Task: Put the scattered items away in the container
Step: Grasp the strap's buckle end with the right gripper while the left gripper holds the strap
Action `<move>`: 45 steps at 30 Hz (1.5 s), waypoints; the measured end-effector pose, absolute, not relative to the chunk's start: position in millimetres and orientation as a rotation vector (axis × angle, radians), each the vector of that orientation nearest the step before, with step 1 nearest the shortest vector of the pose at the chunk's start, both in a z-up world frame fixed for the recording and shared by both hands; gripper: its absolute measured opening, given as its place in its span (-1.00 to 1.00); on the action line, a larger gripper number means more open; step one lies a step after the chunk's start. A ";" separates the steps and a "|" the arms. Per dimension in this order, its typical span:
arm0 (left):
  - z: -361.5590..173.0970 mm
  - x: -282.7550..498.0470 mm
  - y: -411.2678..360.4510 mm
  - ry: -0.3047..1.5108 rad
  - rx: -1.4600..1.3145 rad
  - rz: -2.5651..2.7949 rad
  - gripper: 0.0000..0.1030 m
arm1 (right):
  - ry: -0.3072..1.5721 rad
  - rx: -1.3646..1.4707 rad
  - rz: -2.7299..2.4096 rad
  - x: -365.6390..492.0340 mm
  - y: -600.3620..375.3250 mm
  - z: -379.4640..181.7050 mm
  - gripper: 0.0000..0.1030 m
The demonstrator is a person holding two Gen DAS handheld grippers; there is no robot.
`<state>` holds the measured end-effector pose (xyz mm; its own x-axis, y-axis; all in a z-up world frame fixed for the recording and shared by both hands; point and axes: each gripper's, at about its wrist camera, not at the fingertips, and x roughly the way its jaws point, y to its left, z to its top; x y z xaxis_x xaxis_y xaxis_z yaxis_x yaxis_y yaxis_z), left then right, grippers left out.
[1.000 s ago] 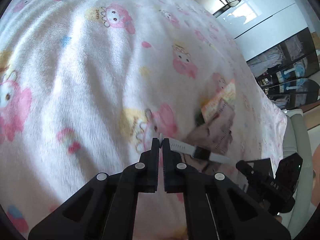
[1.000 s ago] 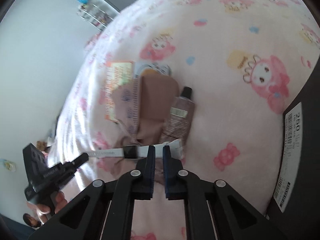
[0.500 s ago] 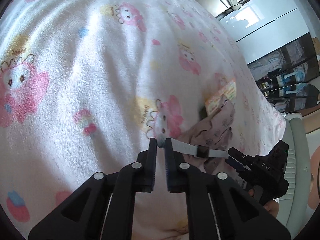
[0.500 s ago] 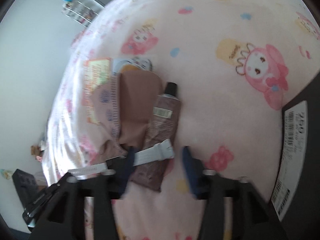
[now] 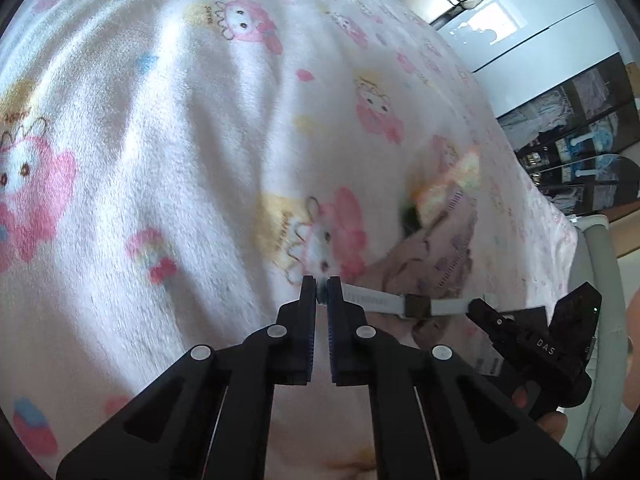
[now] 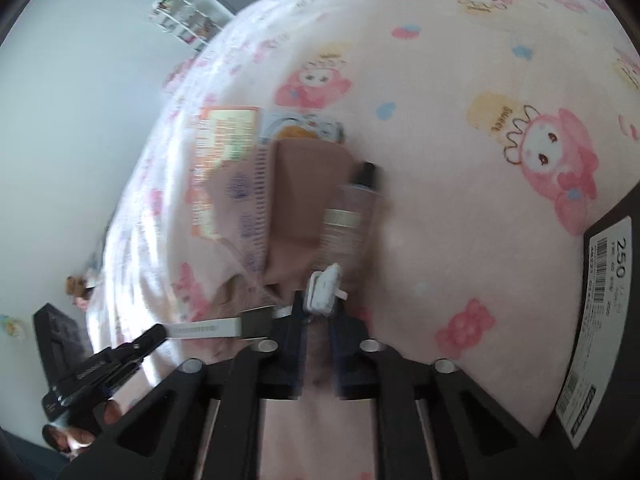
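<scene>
A watch with a pale grey strap [image 5: 376, 302] hangs stretched between my two grippers above the pink cartoon blanket [image 5: 160, 128]. My left gripper [image 5: 321, 295] is shut on one strap end. In the right wrist view my right gripper [image 6: 316, 312] pinches the other strap end [image 6: 324, 290], and the watch's dark case [image 6: 256, 322] shows to its left. Below lie a pink tube with a black cap [image 6: 348, 220], brown and lilac cloth pouches [image 6: 304, 188] and an orange packet [image 6: 222, 140].
A dark container [image 6: 600, 320] with a white barcode label stands at the right edge of the right wrist view. The bed's edge, a pale wall and shelves lie to the left. Cabinets [image 5: 580, 128] stand beyond the bed in the left wrist view.
My right gripper opened half a second ago and has closed again on the strap end. The watch stays stretched between both grippers, slightly higher above the pouches.
</scene>
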<state>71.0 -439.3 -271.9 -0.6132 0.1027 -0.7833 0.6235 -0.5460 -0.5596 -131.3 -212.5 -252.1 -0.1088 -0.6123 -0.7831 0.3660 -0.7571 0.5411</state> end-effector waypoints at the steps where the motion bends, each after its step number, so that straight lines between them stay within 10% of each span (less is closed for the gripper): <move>1: -269.2 73.1 -436.0 1.267 1.162 -2.226 -0.94 | -0.275 1.494 -1.920 -126.4 -212.0 -247.2 -0.90; 16: -271.6 105.6 -437.4 1.347 1.115 -2.186 -0.94 | -0.313 1.509 -1.894 -116.9 -177.1 -228.7 -0.88; 27: -306.5 53.5 -442.1 1.345 1.201 -2.156 -0.32 | -0.219 1.594 -1.955 -116.9 -178.5 -239.7 -0.62; 30: -315.3 51.5 -445.2 1.393 1.187 -2.156 -0.35 | -0.256 1.620 -1.978 -124.1 -177.6 -247.4 -0.41; 34: -307.8 56.5 -445.5 1.378 1.177 -2.182 -0.90 | -0.311 1.596 -1.978 -130.5 -179.4 -253.5 -0.41; 37: -295.9 63.6 -441.7 1.382 1.164 -2.217 -0.95 | -0.338 1.527 -1.978 -127.3 -179.4 -245.3 -0.76; 45: -274.5 76.9 -424.0 1.351 1.175 -2.261 -0.97 | -0.325 1.455 -1.925 -110.8 -181.1 -223.4 -0.91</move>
<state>76.9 -424.0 -274.5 -0.6408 0.1757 -0.7473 0.5748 -0.5355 -0.6187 -110.8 -181.1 -223.5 -0.1320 -0.6537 -0.7452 0.3725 -0.7294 0.5739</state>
